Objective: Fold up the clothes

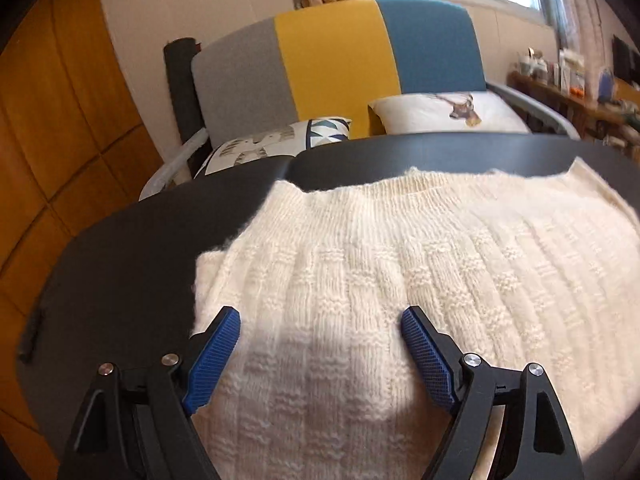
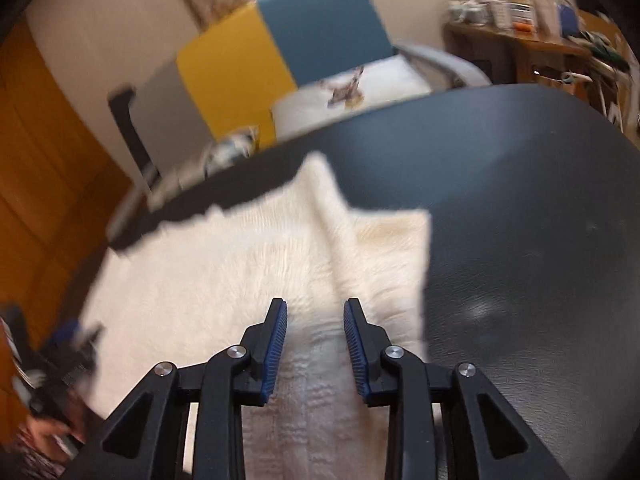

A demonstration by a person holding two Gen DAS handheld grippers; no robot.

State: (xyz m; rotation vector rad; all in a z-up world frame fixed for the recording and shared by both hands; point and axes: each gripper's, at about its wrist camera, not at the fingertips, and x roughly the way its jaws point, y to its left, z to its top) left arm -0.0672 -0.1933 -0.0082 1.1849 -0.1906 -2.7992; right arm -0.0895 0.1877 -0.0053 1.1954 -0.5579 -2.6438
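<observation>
At the near edge of the bench (image 1: pixel 120 248), your left gripper (image 1: pixel 320 332) hangs over the sweater (image 1: pixel 400 272) with its jaws spread wide, nothing between the blue ribbed pads but air and knit below. Your right gripper (image 2: pixel 316 320) sits over the sweater's (image 2: pixel 224 264) right side, jaws parted narrower and straddling a raised fold ridge; the pads don't press on it, so count that hand released too.

The sweater lies across the middle of the bench, neckline toward the far edge, its left side already doubled under and a flap turned in at the right. It's a cream, chunky rib-and-block knit, fuzzy and loose, lying on a dark, smooth, round-cornered top.

Watch out: that soft knit stretches and snags, so a shallow pinch could take only the upper layer and drag the fold crooked. The slick top will probably let the whole garment slide if you pull hard.

Beyond the far edge stands a grey, yellow and blue sofa (image 1: pixel 340 68) with printed cushions (image 1: pixel 448 114).
</observation>
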